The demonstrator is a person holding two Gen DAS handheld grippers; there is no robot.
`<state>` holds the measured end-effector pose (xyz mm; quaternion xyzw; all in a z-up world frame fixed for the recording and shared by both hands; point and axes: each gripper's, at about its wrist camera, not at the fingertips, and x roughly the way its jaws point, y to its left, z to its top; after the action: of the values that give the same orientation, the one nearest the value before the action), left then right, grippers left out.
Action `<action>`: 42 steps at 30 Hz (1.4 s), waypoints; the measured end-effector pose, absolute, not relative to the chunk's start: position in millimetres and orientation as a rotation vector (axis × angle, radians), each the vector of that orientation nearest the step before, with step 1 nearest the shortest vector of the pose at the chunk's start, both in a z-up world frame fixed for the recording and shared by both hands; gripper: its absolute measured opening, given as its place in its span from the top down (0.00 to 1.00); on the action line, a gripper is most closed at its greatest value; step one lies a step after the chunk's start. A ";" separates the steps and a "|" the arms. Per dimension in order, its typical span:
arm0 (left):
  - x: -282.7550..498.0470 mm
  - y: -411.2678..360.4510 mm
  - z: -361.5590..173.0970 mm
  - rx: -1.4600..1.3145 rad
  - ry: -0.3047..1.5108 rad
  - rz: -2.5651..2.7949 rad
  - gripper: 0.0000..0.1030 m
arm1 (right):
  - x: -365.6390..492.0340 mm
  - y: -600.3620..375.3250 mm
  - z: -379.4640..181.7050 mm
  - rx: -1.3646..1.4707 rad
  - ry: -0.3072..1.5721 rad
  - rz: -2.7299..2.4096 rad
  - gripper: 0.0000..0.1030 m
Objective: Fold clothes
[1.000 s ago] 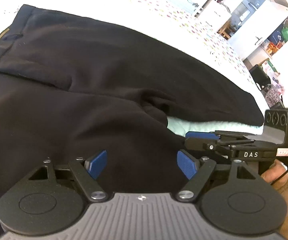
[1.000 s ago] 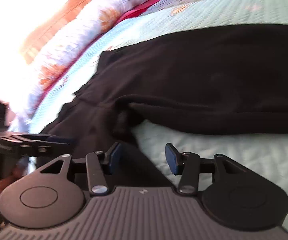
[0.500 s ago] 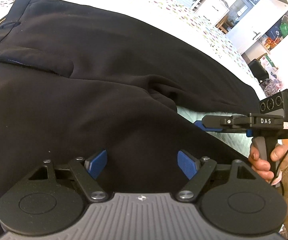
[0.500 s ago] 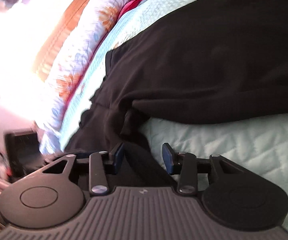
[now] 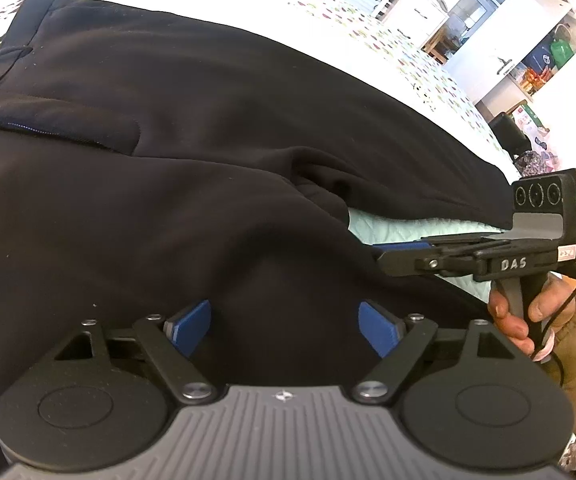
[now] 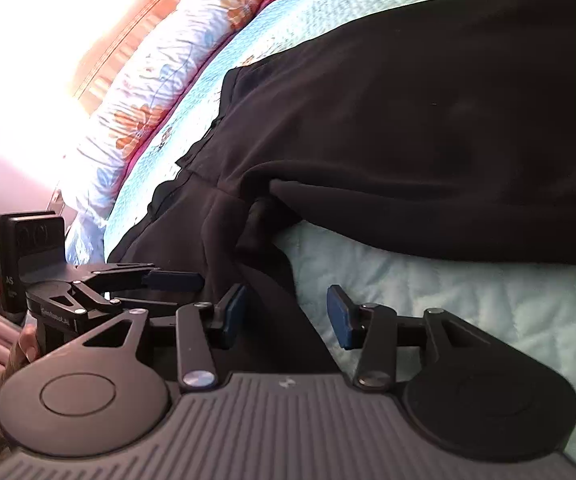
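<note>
While black trousers point(image 5: 192, 168) lie spread on a pale quilted bedspread point(image 6: 467, 300), left gripper point(image 5: 284, 324) and right gripper point(image 6: 286, 312) hover over the near leg, fingers apart. Floral pillows point(image 6: 176, 60) line the wooden headboard point(image 6: 128, 32); white shelving point(image 5: 507, 28) stands beyond the bed.

Black trousers point(image 5: 192, 168) lie on a pale mint quilted bedspread point(image 6: 467, 304). Far left, a pillow point(image 6: 176, 64) is white with orange flowers. Each claw has 2 blue pads point(image 5: 190, 326) on black arms.
</note>
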<state>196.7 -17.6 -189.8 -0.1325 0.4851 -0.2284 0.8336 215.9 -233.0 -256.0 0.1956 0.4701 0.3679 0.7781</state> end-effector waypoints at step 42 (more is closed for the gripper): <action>257.1 -30.1 -165.4 -0.225 0.941 -0.390 0.17 | 206.9 -259.6 -290.8 1.211 0.842 0.106 0.70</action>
<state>257.1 -30.1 -165.4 -0.1073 0.4496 -0.1865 0.8669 206.9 -259.6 -290.8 0.5518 0.3837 0.0483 0.7390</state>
